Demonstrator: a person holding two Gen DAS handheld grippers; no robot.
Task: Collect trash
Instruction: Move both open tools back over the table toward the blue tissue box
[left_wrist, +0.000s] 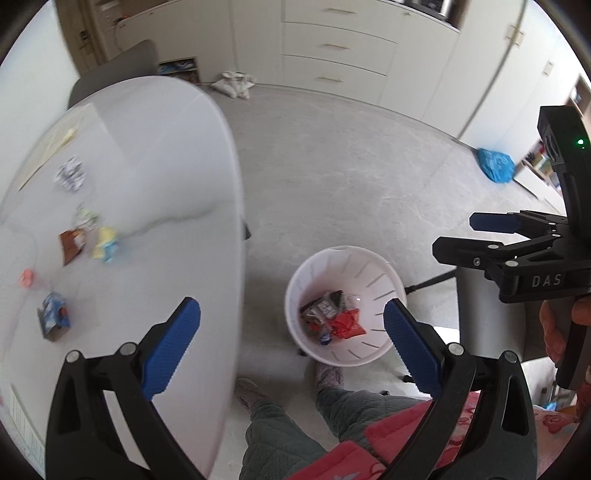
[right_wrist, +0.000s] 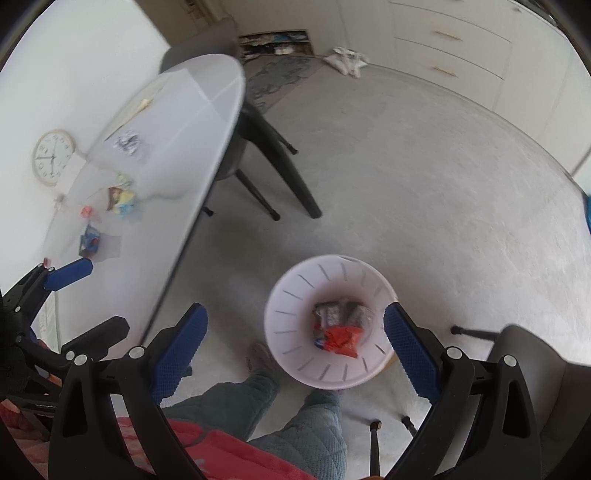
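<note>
several crumpled wrappers sit on the white oval table (left_wrist: 155, 155) at left: silver foil wrapper (left_wrist: 70, 173), brown packet (left_wrist: 72, 245), yellow wrapper (left_wrist: 106, 243), small blue carton (left_wrist: 53, 319). left gripper (left_wrist: 291, 343) jaws wide, empty, over the table edge and floor. white slotted plastic bin (left_wrist: 373, 273) stands on the grey floor beside the table, red wrapper (left_wrist: 345, 326) and dark packets inside. right gripper (right_wrist: 295, 343) jaws wide, empty, above the bin.
</note>
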